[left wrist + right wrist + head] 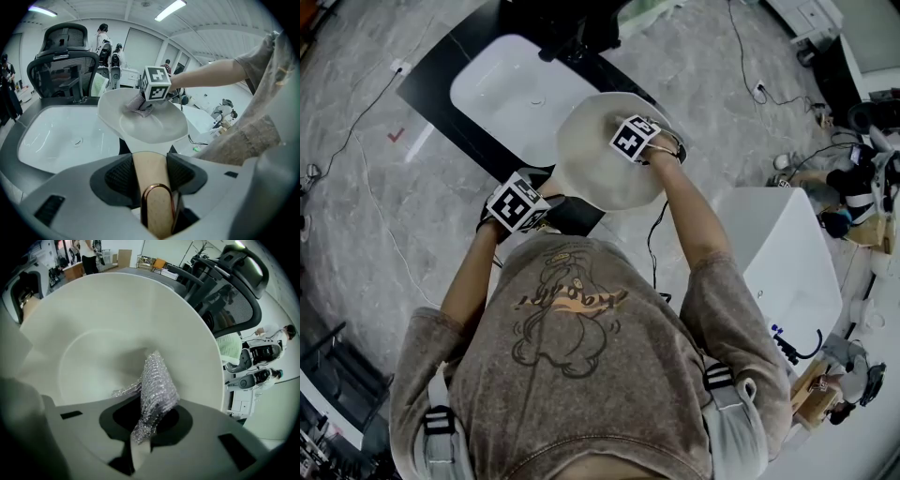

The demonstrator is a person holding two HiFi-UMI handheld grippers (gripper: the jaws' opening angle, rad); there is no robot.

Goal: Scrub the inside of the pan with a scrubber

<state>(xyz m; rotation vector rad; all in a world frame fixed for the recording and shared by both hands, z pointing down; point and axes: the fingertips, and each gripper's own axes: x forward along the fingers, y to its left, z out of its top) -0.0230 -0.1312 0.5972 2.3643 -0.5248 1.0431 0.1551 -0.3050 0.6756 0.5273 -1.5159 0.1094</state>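
White sink, black chair near (mesh-backed).

We're in a lab-style workroom here, more test floor than home kitchen. Long strip lights run across a white panelled ceiling. A mesh-backed office chair stands right behind the white basin, and that basin sits in a lone dark surface out on a grey marbled floor. Loose cables trail across the floor, white machines stand along the wall, and other people stand in the background among the equipment.
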